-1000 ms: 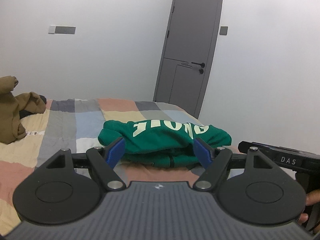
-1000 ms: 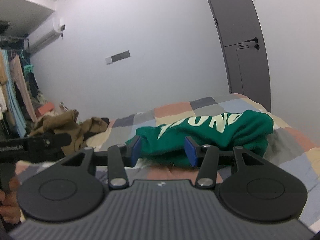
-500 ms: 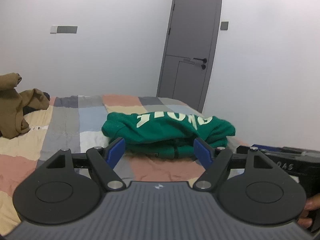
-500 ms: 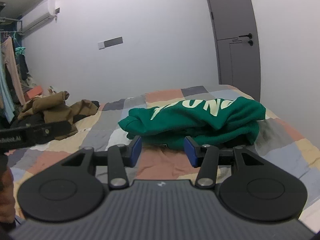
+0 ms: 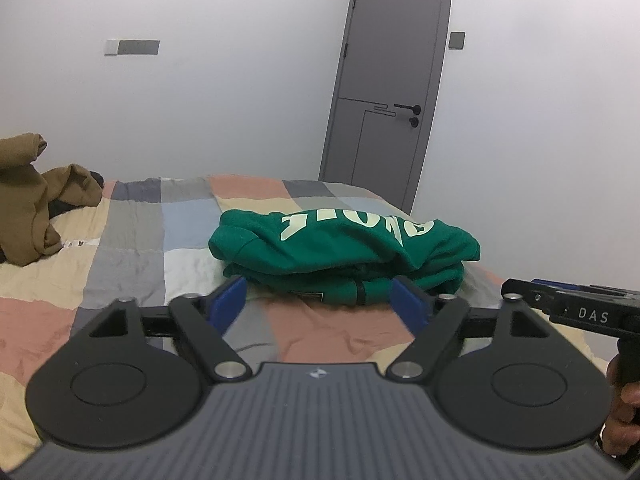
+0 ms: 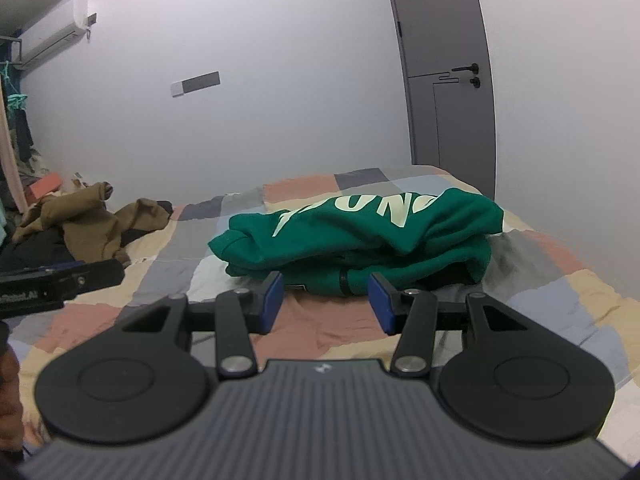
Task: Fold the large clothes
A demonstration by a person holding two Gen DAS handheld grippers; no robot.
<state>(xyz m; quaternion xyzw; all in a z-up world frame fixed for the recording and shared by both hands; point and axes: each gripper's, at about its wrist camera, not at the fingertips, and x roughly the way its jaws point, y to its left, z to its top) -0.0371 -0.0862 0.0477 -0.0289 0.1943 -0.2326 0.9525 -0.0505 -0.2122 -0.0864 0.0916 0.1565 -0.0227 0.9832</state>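
A folded green sweatshirt [image 5: 344, 248] with pale lettering lies in a stack on the patchwork bed [image 5: 132, 240]. My left gripper [image 5: 318, 296] hovers just in front of its near edge. Its jaws are opening wide, and only bedcover shows between the blue pads. In the right wrist view the same sweatshirt [image 6: 360, 232] lies just beyond my right gripper [image 6: 326, 292], whose jaws stand partly apart with nothing between them. Each gripper's black body shows at the edge of the other's view, held by a hand.
Crumpled brown clothes [image 6: 88, 220] lie piled at the bed's far left. A grey door [image 5: 392, 80] stands shut behind the bed on the right. Hanging garments [image 6: 12, 152] and an air conditioner [image 6: 52, 36] are on the left wall side.
The left gripper has sunk a little and drawn back from the sweatshirt, and its blue pads have spread wider. The right gripper has swung slightly, its jaw gap unchanged.
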